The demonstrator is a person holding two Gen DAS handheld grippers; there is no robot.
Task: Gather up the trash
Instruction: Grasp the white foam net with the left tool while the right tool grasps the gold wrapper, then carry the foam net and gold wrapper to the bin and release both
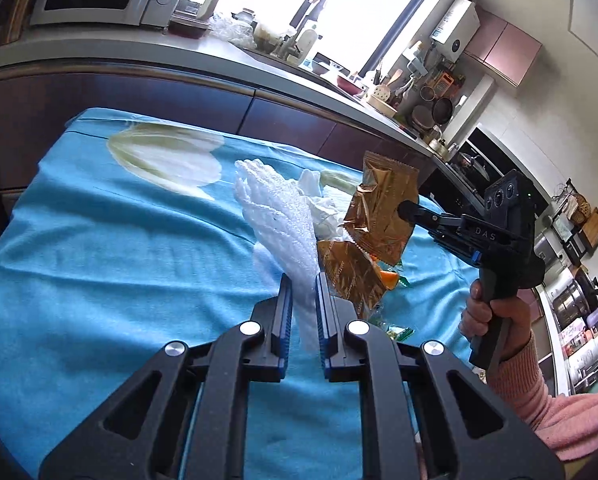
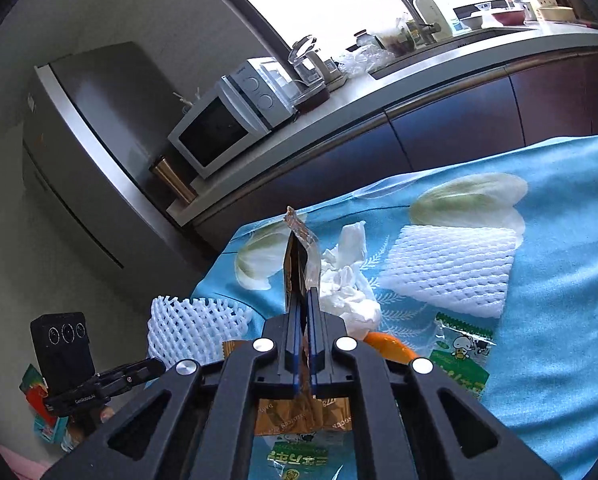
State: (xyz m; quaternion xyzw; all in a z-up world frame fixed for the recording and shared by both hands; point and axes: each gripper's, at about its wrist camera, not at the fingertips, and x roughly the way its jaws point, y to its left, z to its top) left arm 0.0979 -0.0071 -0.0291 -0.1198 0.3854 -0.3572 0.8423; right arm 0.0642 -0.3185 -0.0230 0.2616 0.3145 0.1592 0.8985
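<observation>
My left gripper (image 1: 303,294) is shut on a white foam net sleeve (image 1: 277,216), lifted off the blue tablecloth (image 1: 99,264). The right wrist view shows that same net (image 2: 191,326) hanging at the left gripper (image 2: 159,364). My right gripper (image 2: 303,300) is shut on a gold foil wrapper (image 2: 297,248), seen edge-on; in the left wrist view the wrapper (image 1: 379,208) hangs from the right gripper (image 1: 405,210). On the cloth lie a second gold wrapper (image 1: 351,276), a crumpled tissue (image 2: 347,292), orange peel (image 2: 391,346), another foam net (image 2: 447,276) and green snack wrappers (image 2: 459,356).
A dark-fronted kitchen counter (image 2: 439,92) runs behind the table, carrying a microwave (image 2: 227,124), a sink tap and dishes. A grey fridge (image 2: 87,128) stands at its end. A hand in a pink sleeve (image 1: 511,364) holds the right gripper.
</observation>
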